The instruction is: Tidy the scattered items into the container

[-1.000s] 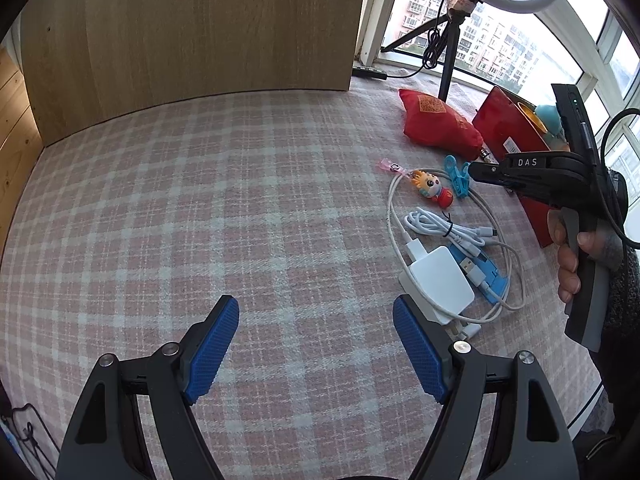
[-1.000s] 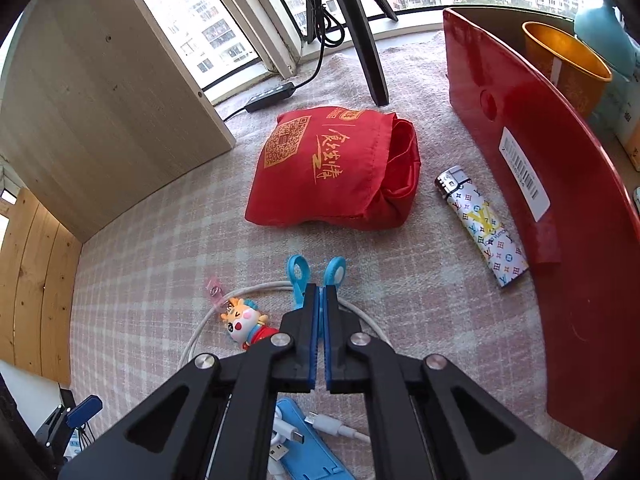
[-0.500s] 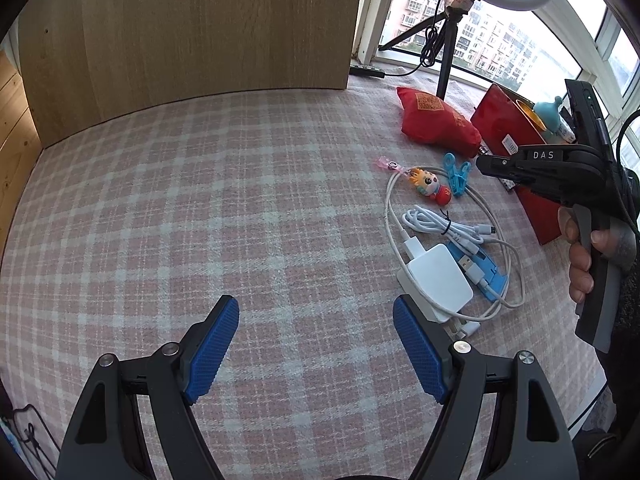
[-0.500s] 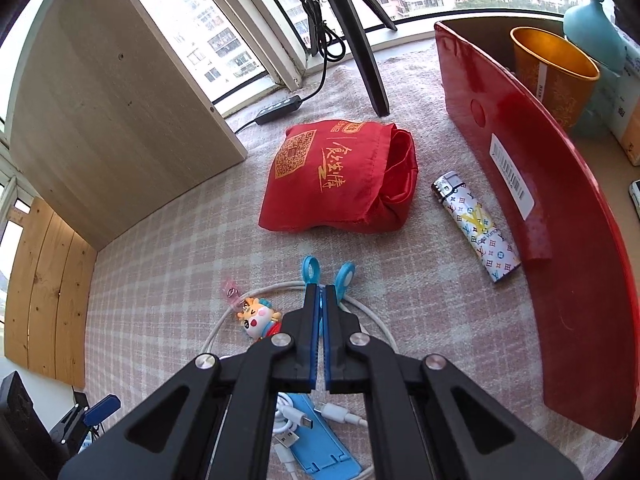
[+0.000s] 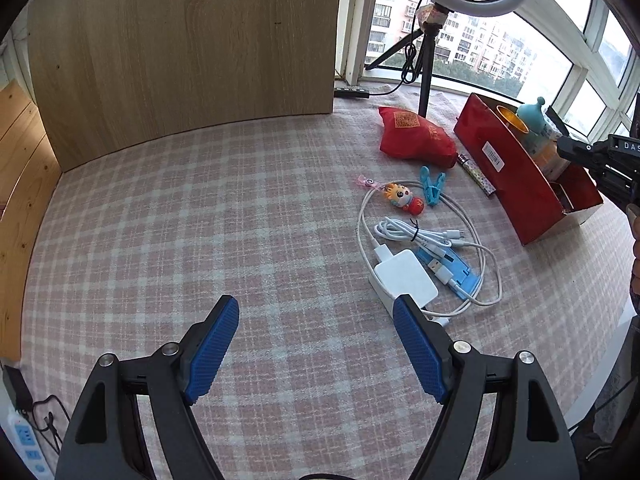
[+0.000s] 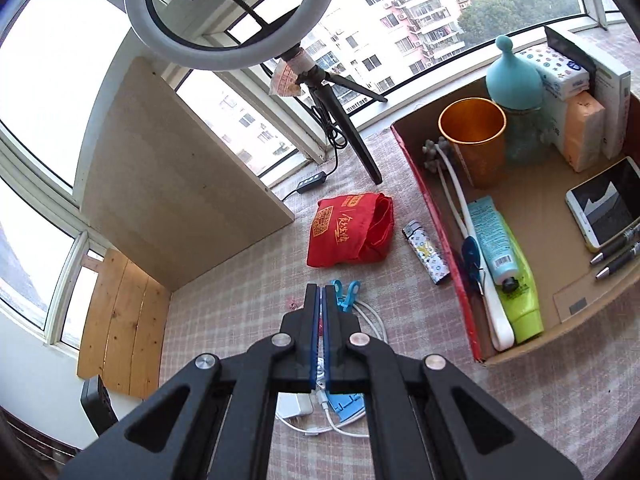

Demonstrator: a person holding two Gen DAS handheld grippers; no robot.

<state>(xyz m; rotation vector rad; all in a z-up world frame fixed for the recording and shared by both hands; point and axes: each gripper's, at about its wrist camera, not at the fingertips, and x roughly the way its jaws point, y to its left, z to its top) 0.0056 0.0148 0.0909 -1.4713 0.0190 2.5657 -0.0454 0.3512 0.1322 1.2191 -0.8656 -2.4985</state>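
Box point(image 6: 436, 240) sat at 2 o'clock, part-filled. Bag point(image 6: 344, 232), lighter point(image 6: 426, 258), clip point(image 6: 346, 292) lay at 12. Right gripper point(image 6: 320, 300) was closed, empty; left gripper point(image 5: 316, 344) gaped. Risk: cable point(image 5: 404, 232) tangle could drag neighbours.

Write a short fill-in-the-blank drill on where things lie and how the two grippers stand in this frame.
1. The left gripper has its jaws ____.
2. The lighter lies between the red pouch and the ____.
3. The toothpaste tube lies ____ the box.
4. The right gripper is shut and holds ____.

Missing words: open; box; inside; nothing
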